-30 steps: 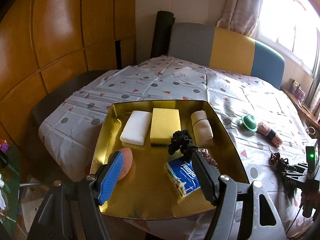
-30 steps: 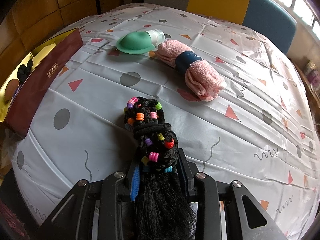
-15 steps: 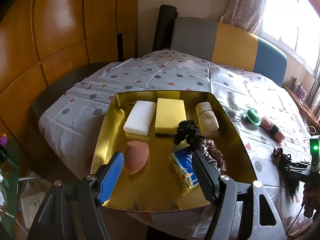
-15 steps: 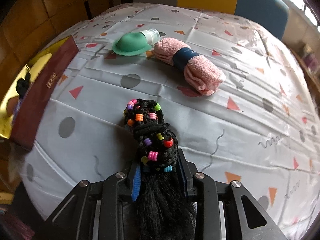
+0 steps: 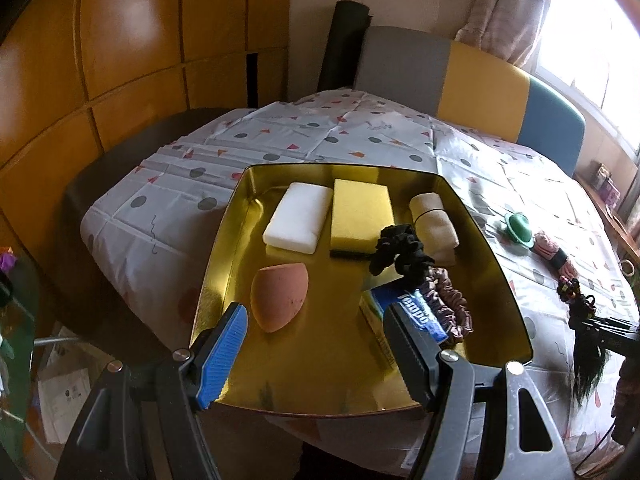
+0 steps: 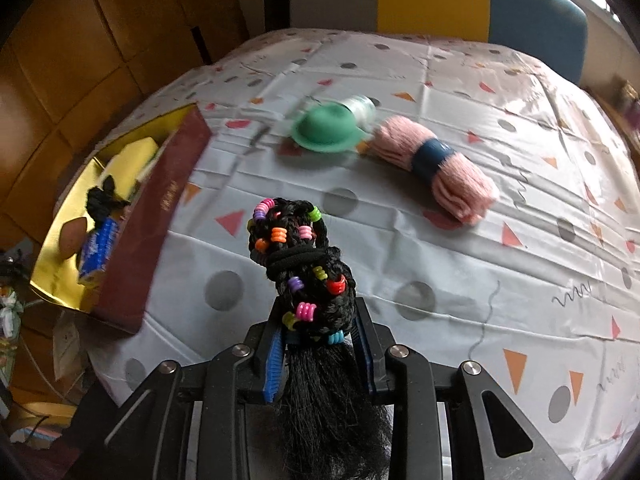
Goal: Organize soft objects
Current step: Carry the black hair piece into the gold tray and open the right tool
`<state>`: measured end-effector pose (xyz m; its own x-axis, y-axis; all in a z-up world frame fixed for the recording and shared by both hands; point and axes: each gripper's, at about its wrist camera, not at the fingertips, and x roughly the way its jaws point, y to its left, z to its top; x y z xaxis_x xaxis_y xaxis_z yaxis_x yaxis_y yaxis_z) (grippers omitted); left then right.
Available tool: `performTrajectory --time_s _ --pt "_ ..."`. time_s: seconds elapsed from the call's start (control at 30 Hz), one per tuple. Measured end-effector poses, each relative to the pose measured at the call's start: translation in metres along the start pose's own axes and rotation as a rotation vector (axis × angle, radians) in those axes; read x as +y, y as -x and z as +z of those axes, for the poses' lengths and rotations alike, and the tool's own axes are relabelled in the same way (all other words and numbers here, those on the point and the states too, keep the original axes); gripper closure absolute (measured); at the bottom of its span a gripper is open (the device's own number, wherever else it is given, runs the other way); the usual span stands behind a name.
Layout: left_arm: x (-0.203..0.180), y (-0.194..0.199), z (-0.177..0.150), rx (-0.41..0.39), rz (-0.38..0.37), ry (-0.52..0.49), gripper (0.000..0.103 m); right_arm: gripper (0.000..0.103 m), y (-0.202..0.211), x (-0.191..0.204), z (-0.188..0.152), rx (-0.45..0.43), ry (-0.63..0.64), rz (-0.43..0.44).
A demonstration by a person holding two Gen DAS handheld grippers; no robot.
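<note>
My right gripper (image 6: pixel 318 340) is shut on a black braided hairpiece (image 6: pixel 304 264) with coloured beads, held above the tablecloth; it also shows in the left wrist view (image 5: pixel 576 300). My left gripper (image 5: pixel 316 340) is open and empty at the near edge of the gold tray (image 5: pixel 224 248). In the tray lie a white sponge (image 5: pixel 298 218), a yellow sponge (image 5: pixel 360 210), a beige roll (image 5: pixel 434 222), a black scrunchie (image 5: pixel 400 250), a brown scrunchie (image 5: pixel 450 304), a blue tissue pack (image 5: pixel 420 316) and an orange makeup sponge (image 5: pixel 278 294).
A rolled pink towel (image 6: pixel 436 168) with a blue band and a green hat-shaped object (image 6: pixel 328 128) lie on the tablecloth (image 6: pixel 480 280) beyond the hairpiece. The tray's dark red outer wall (image 6: pixel 156 216) stands to the left. A padded bench (image 5: pixel 480 76) runs behind the table.
My left gripper has drawn back from the tray, still open. My right gripper has lifted the hairpiece off the cloth and swung left, so the tray now shows more.
</note>
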<state>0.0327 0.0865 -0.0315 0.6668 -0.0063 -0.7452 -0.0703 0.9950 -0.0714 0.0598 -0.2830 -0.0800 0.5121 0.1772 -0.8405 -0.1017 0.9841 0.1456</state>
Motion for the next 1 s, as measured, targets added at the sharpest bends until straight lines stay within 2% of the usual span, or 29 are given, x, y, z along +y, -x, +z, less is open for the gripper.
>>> performTrajectory --time_s 0.17,0.33,0.57,0.77,1.0 --pt "0.013 -0.001 0.0 -0.004 0.002 0.042 0.032 0.072 0.019 0.038 0.016 -0.067 0.061 0.059" --pt "0.029 0.002 0.004 -0.019 0.017 0.082 0.033 0.072 0.03 0.098 0.039 -0.108 0.177 0.164" --pt "0.053 0.001 0.006 -0.02 0.053 0.139 0.033 0.073 0.003 0.188 0.067 -0.044 0.226 0.314" --pt "0.066 -0.001 0.002 -0.012 0.064 0.162 0.033 0.072 -0.044 0.246 0.077 0.039 0.204 0.339" --pt "0.077 -0.003 -0.002 -0.004 0.076 0.18 0.033 0.066 -0.091 0.273 0.082 0.135 0.089 0.353"
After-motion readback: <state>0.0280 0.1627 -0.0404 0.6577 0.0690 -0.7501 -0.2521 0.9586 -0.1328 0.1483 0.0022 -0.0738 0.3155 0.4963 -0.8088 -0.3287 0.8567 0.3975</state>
